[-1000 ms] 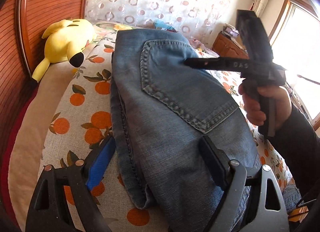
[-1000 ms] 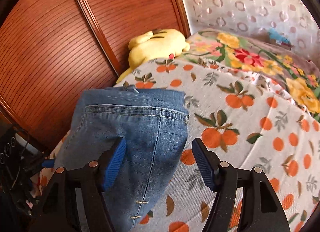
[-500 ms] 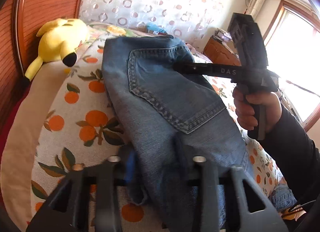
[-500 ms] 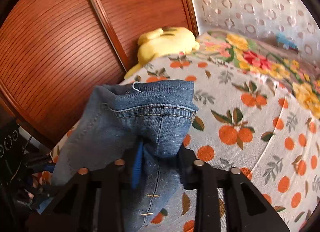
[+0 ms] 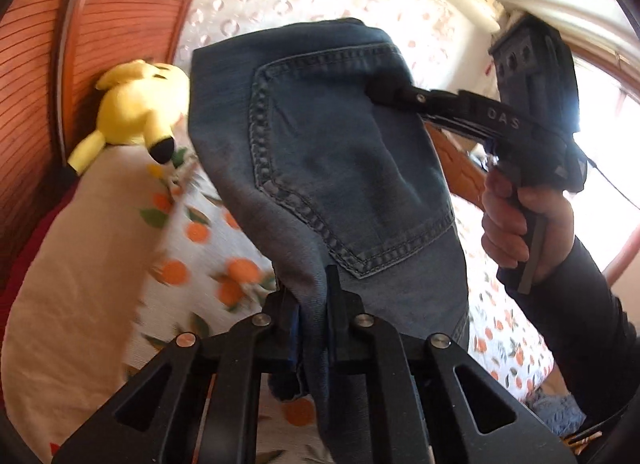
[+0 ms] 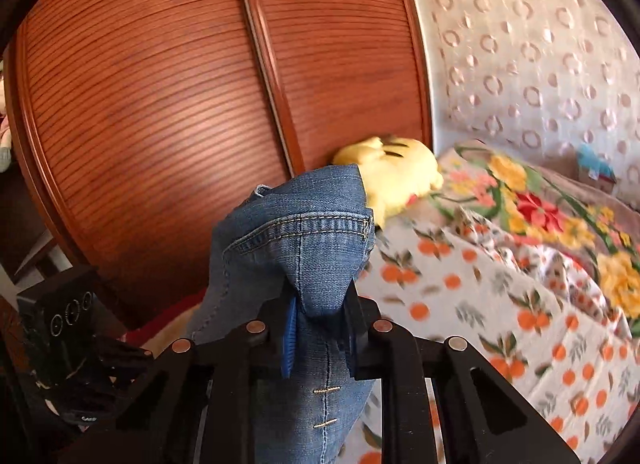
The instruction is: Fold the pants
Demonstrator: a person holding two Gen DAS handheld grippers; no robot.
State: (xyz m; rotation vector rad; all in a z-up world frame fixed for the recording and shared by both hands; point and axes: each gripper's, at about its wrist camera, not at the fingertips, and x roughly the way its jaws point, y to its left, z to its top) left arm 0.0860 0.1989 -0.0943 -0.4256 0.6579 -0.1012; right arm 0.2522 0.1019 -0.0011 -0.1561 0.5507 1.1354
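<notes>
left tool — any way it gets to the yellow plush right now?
Probably not as things stand. The left tool is shut on the jeans, and the lifted denim hangs between it and the yellow plush by the wooden headboard. It would need to let go first.

The jeans [image 5: 344, 168] are mid-blue denim, faded paler along the folded edges, with thick tonal stitching outlining the back pocket; in the right wrist view the hem [image 6: 316, 224] carries tan topstitching and short tan bar tacks down the seam. Both grippers are black with silver rivets and blue pads [image 6: 289, 340]. The plush [image 5: 136, 112] is bright yellow with a black ear tip. The sheet [image 5: 192, 240] is white, printed with orange fruit and green leaves. A blanket [image 6: 540, 208] shows yellow and red flowers with green leaves. The wardrobe [image 6: 160, 84] is reddish-brown with fine horizontal ribbing. The curtain [image 6: 528, 64] is pale with ring shapes. The sleeve [image 5: 576, 304] is black.
</notes>
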